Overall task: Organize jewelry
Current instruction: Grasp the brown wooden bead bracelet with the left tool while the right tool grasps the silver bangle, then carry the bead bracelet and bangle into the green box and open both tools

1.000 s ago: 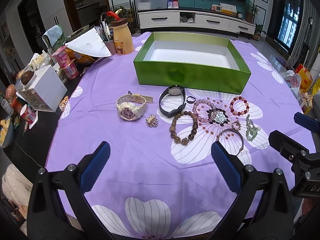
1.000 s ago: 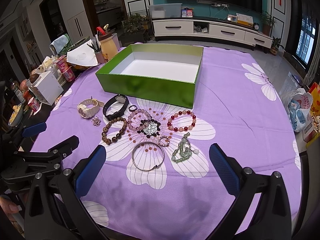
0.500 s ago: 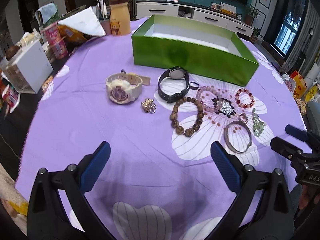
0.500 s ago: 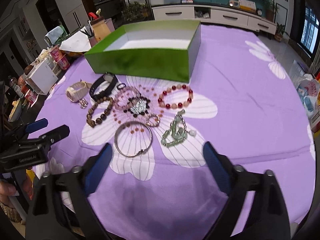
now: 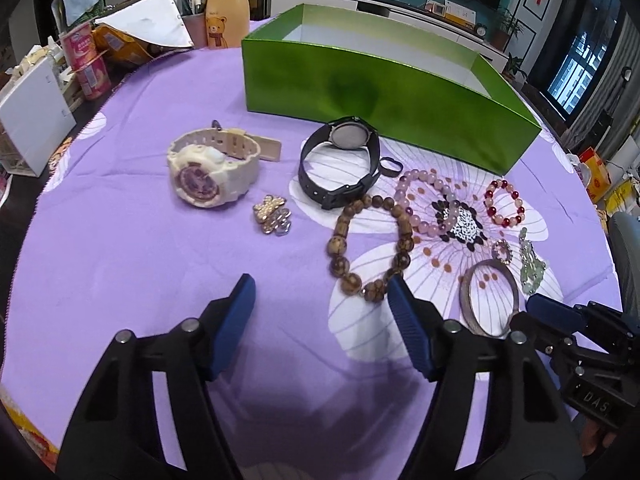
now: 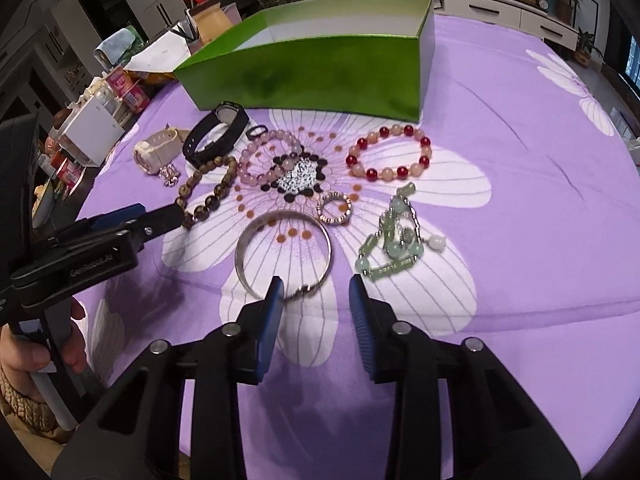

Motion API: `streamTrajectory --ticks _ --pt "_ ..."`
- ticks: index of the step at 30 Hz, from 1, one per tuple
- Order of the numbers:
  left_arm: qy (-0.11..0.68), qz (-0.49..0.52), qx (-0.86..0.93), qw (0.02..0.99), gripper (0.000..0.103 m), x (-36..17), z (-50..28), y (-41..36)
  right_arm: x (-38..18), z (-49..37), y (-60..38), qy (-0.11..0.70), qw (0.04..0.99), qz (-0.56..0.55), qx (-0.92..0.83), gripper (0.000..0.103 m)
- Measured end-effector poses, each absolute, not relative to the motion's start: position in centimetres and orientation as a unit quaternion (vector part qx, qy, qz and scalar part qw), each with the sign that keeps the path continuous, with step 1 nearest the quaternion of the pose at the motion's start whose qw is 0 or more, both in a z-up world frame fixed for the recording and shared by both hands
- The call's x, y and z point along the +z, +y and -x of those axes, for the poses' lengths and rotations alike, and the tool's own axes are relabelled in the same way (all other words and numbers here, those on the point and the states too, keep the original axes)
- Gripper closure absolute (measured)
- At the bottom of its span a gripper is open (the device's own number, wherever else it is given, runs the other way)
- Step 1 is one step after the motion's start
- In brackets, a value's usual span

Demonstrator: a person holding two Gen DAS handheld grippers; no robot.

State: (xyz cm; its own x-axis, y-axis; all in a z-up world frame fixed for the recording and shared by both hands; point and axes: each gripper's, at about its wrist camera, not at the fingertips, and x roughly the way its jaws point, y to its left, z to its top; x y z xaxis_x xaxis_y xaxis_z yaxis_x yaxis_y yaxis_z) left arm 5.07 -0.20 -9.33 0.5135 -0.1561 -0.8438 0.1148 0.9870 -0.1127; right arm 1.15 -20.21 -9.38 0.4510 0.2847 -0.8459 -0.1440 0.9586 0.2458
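Nothing has gone into the green box (image 6: 320, 72) yet, as far as its visible floor shows; the jewelry lies on the purple floral tablecloth (image 5: 120, 248) in front of it. The step in hand looks like the first pickup, aimed at the silver bangle (image 6: 283, 250).

The right gripper (image 6: 316, 304) sits low at the bangle's near edge, its 2 blue pads parted and holding nothing. The left pad appears to touch or overlap the rim near the clasp, though the fisheye view makes contact hard to confirm. The left gripper (image 5: 320, 312) is also spread wide and empty, hovering over bare cloth just short of the brown wooden bead bracelet (image 5: 370, 246).

Beyond these lie the cream watch (image 5: 208, 168), the black watch (image 5: 340, 160), a small gold charm (image 5: 272, 214), the pink bead bracelet (image 5: 426, 204), the red and pink bead bracelet (image 6: 388, 152), a small beaded ring (image 6: 335, 208) and the green jade strand (image 6: 394, 236).

The next move probably calls for nudging the right gripper forward so the thin rim sits between the pads, then closing firmly, since a flat metal band may slide on cloth.
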Motion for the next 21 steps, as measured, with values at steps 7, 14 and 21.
streamTrajectory --ticks 7,14,21 --pt "0.478 0.016 -0.082 0.874 0.051 -9.6 -6.3 -0.8 -9.5 -2.5 -18.9 0.496 0.861 -0.025 0.114 0.073" --pt "0.466 -0.022 -0.086 0.880 0.089 -9.7 -7.0 -1.6 -9.7 -3.3 -17.9 0.481 0.871 0.034 0.092 0.096" --pt "0.463 -0.019 -0.109 0.880 0.092 -9.4 -6.4 -1.7 -9.5 -3.1 -18.0 0.471 0.876 0.036 0.096 0.101"
